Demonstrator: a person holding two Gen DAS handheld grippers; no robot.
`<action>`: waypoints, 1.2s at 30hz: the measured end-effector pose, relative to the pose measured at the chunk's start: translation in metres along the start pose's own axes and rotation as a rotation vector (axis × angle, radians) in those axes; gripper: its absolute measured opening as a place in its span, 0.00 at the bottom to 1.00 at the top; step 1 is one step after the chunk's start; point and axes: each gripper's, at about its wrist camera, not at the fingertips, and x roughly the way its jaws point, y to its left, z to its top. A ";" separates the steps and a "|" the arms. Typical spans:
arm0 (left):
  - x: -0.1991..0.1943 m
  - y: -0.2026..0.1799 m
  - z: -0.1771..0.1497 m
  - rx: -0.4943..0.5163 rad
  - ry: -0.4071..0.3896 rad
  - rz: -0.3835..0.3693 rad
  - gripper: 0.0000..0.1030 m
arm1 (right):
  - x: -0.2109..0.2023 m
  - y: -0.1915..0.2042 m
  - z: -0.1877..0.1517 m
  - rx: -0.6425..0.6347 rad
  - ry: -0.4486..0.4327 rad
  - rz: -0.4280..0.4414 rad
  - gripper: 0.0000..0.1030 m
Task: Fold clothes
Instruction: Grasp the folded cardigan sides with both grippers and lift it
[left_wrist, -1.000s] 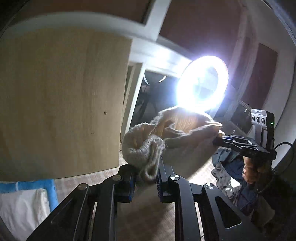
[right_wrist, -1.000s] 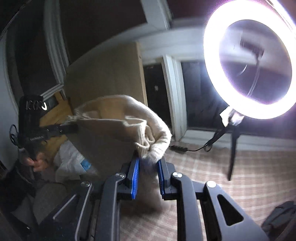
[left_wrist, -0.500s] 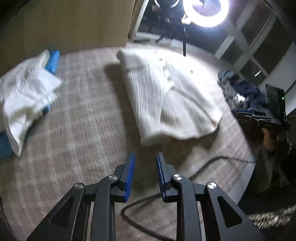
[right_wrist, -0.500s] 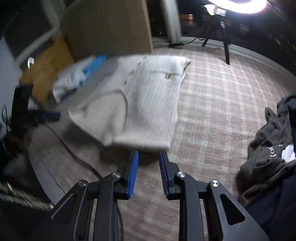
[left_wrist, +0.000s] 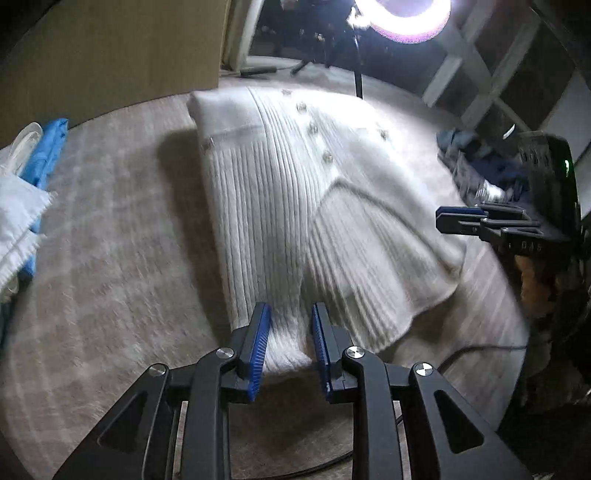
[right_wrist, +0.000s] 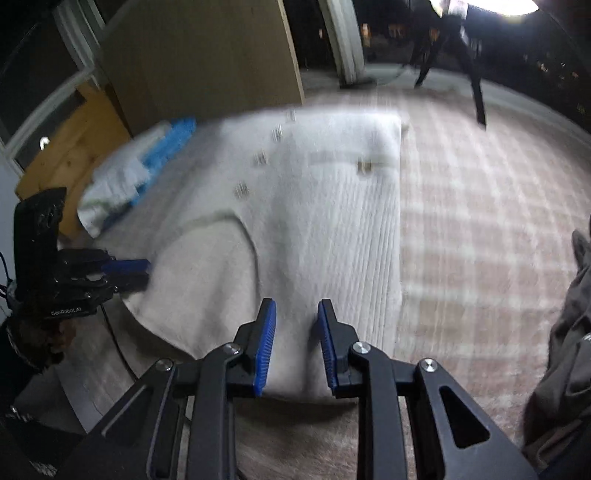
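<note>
A white ribbed knit cardigan (left_wrist: 280, 192) with buttons lies spread flat on the checked carpet, one sleeve folded across its front. My left gripper (left_wrist: 290, 314) is open, its blue pads straddling the cardigan's near hem. In the right wrist view the same cardigan (right_wrist: 314, 206) fills the middle, and my right gripper (right_wrist: 295, 314) is open over the near hem as well. Each gripper shows in the other's view: the right one (left_wrist: 461, 218) at the cardigan's right edge, the left one (right_wrist: 125, 269) at its left edge. Both views are motion-blurred.
A white and blue pile of clothes (left_wrist: 26, 192) lies to the left, dark clothes (left_wrist: 480, 166) to the right. A grey garment (right_wrist: 569, 332) sits at the right wrist view's edge. A wooden panel (left_wrist: 110, 55), a ring light (left_wrist: 406, 14) on a stand and a floor cable (left_wrist: 461, 349) surround the carpet.
A second ago both grippers held the cardigan bunched in the air. It then dropped flat onto the carpet, released, and both open grippers have now moved forward onto its near hem.
</note>
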 end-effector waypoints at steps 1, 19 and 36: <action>-0.002 -0.001 -0.002 0.013 0.001 -0.003 0.25 | 0.007 -0.002 -0.005 -0.001 0.040 0.001 0.23; 0.030 0.086 0.078 -0.326 -0.018 -0.117 0.55 | 0.015 -0.107 0.053 0.307 -0.061 0.111 0.62; 0.062 0.043 0.089 -0.286 -0.017 -0.226 0.41 | 0.057 -0.059 0.064 0.191 -0.057 0.302 0.50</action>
